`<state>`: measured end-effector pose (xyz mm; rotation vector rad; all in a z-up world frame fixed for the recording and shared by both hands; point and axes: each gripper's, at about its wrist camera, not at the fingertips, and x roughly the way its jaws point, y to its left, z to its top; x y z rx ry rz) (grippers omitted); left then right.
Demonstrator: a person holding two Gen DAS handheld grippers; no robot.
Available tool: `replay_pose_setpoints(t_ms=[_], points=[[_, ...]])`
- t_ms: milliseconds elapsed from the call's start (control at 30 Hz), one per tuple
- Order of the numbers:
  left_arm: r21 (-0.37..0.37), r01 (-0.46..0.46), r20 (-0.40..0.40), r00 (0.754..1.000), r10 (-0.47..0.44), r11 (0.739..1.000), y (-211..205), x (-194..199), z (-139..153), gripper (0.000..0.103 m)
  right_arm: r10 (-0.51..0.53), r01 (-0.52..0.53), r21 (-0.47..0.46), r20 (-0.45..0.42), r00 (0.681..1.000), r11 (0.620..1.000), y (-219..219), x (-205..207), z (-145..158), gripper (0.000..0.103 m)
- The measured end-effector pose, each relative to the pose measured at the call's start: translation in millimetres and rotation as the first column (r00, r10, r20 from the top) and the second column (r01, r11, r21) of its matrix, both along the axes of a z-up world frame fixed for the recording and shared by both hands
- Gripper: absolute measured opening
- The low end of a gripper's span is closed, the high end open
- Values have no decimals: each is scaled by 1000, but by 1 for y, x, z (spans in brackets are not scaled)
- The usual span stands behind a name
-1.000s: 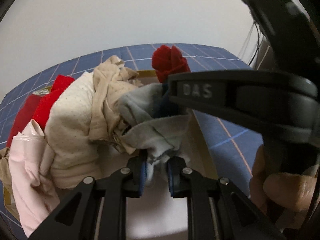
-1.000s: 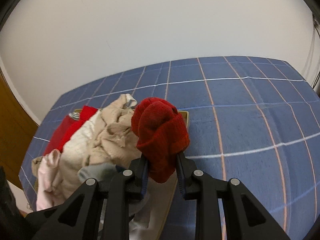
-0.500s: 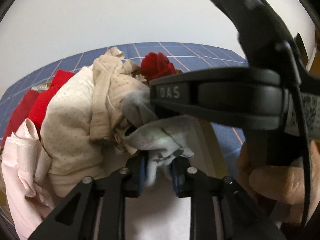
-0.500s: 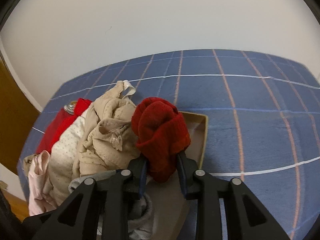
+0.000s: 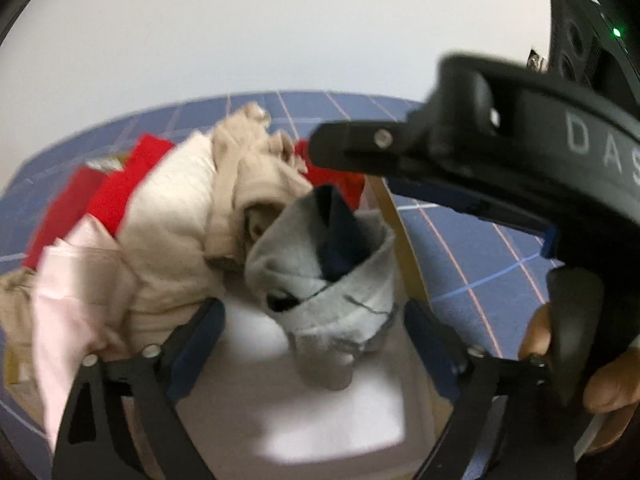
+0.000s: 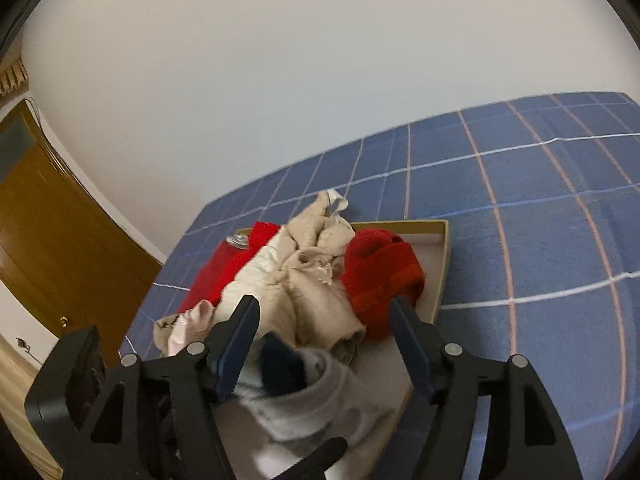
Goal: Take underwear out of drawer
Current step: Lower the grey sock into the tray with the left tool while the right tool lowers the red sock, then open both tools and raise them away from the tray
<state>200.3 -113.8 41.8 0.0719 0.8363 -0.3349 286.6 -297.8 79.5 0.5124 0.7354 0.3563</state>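
Note:
A shallow drawer box (image 6: 443, 256) lies on a blue checked cloth, full of underwear. My left gripper (image 5: 316, 316) is open, with a grey and navy garment (image 5: 320, 264) lying loose between its fingers. My right gripper (image 6: 324, 312) is open, with a red knitted garment (image 6: 380, 276) resting in the drawer just beyond its right finger. The grey garment also shows in the right wrist view (image 6: 320, 392). Beige garments (image 6: 316, 272) are heaped in the middle of the drawer.
Red cloth (image 6: 232, 268) and a pale pink garment (image 5: 72, 292) lie at the drawer's left side. The blue checked cloth (image 6: 540, 220) stretches away to the right. A wooden door (image 6: 52, 240) stands at the left, with a white wall behind.
Both grippers have opened. The left let go of the grey garment and the right let go of the red one, which now lies in the drawer. The right gripper has pulled back.

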Motion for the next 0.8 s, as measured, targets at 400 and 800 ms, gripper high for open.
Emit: replay_pose_setpoints(t_ms=[400,800], points=[[51,-53,88,995,48,997,16,-57,10,102,-60,59,92,15,998,994,5,-59,-2,70],[55,-77,89,993,72,996,34,-75,-3,102,-39,39,2,27,999,999,44,-100,-11,70]])
